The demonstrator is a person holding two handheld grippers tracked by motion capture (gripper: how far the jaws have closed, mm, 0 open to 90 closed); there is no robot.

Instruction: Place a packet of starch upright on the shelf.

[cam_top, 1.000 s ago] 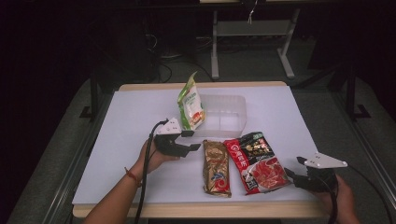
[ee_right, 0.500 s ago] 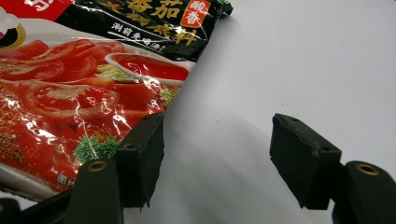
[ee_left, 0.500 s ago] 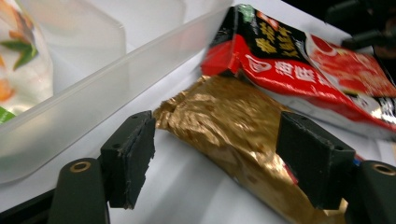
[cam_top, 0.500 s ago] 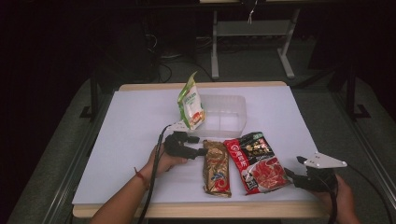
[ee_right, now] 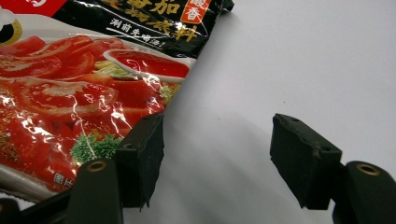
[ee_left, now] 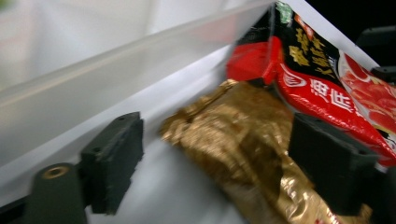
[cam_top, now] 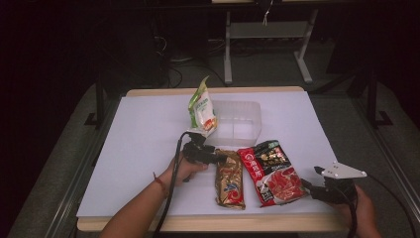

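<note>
Left gripper [cam_top: 221,157] I held with jaws spread wide astride the top end of the gold packet [cam_top: 230,184], lying flat beside the red packet [cam_top: 271,171], for an end grab; right gripper [cam_top: 308,187] waited open at the table [cam_top: 138,134] edge.

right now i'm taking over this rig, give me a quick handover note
Left gripper: open, jaws astride the top end of the gold packet, not yet closed.
Right gripper: open, low on the table by the red tomato packet, holding nothing.
Green packet leans on the clear tub.
Done: no packet is in a grip yet.
Left: probably close on the gold packet and lift it.
</note>
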